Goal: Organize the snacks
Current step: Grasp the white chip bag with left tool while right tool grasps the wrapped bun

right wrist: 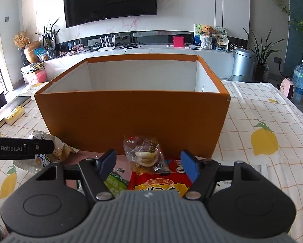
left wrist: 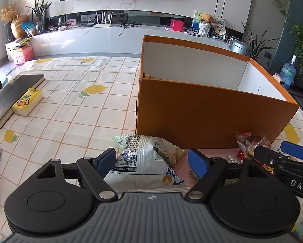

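I am at the picking-up step, both tongs lowered over the snacks lying in front of the box and nothing lifted yet. My left tongs (left wrist: 153, 162) stand wide, with the white crisp bag (left wrist: 145, 162) lying between the blue pads; the left pad looks to be at the bag's edge, the right pad is clear of it, so I do not hold it. My right tongs (right wrist: 149, 164) stand about half open, and the small clear packet of cakes (right wrist: 146, 154) sits between the pads without either one pressing it; under it lie a red packet (right wrist: 161, 182) and a green one (right wrist: 115, 182). Next, I judge, each pair must close on its packet, firmly but without crushing, then lift it over the near wall. Just beyond stands the orange box (right wrist: 131, 119), open at the top, its white inside mostly hidden from here, on the lemon-print tablecloth (left wrist: 70, 111).
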Motion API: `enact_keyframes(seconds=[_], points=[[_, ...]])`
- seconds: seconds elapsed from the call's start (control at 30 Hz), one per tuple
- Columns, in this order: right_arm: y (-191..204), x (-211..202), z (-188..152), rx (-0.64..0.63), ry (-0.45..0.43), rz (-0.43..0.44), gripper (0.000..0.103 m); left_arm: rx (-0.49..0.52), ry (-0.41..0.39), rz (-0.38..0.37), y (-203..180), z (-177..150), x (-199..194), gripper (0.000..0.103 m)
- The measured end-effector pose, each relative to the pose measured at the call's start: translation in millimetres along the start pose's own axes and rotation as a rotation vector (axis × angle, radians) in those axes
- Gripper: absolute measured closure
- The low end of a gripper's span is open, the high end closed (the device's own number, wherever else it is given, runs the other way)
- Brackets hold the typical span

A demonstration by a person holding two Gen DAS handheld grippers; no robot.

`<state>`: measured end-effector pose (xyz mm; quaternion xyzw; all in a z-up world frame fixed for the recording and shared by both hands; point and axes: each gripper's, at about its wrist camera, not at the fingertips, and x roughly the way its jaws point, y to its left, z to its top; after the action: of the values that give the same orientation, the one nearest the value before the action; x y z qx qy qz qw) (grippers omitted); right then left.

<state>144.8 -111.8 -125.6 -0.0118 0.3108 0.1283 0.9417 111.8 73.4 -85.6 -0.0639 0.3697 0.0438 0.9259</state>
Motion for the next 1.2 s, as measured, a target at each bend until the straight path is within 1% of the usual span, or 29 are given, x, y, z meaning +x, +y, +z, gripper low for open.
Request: enact_keyframes(seconds=[0.1,0.13,0.17,0.23,0.3,0.4,0.47,0.6,0.87,0.93,1.2], points=[[3,8,2,-0.014,-0.001,-0.006,0.036,0.037,-0.007,0.018,-1,-2,4,0.015],[3,11,2,-0.014,0.002,-0.005,0.037,0.044,0.000,0.022,-1,-3,6,0.021],[3,13,2,-0.014,0.004,-0.003,0.038,0.047,0.008,0.025,-1,-4,8,0.025],[3,16,0,-0.015,0.013,-0.002,0.043,0.044,0.016,0.006,0,-6,11,0.027],[2,18,-1,-0.015,0.020,-0.004,0.047,0.057,0.011,0.003,-2,-8,12,0.029],[1,21,-2,-0.006,0.032,-0.001,0.054,0.092,0.003,0.002,-9,-10,11,0.036],[0,22,-2,0.001,0.032,0.003,0.054,0.109,0.001,-0.001,-13,-12,11,0.041],[2,22,-4,-0.007,0.031,0.002,0.056,0.135,-0.006,0.000,-17,-15,10,0.045],[5,19,-6,-0.020,0.021,-0.001,0.061,0.127,-0.016,-0.001,-16,-15,7,0.053],[4,17,-6,-0.015,0.010,-0.004,0.062,0.129,-0.030,0.003,-16,-15,3,0.054],[2,5,-7,-0.011,-0.030,-0.009,0.063,0.128,-0.043,-0.003,-16,-16,-10,0.055]])
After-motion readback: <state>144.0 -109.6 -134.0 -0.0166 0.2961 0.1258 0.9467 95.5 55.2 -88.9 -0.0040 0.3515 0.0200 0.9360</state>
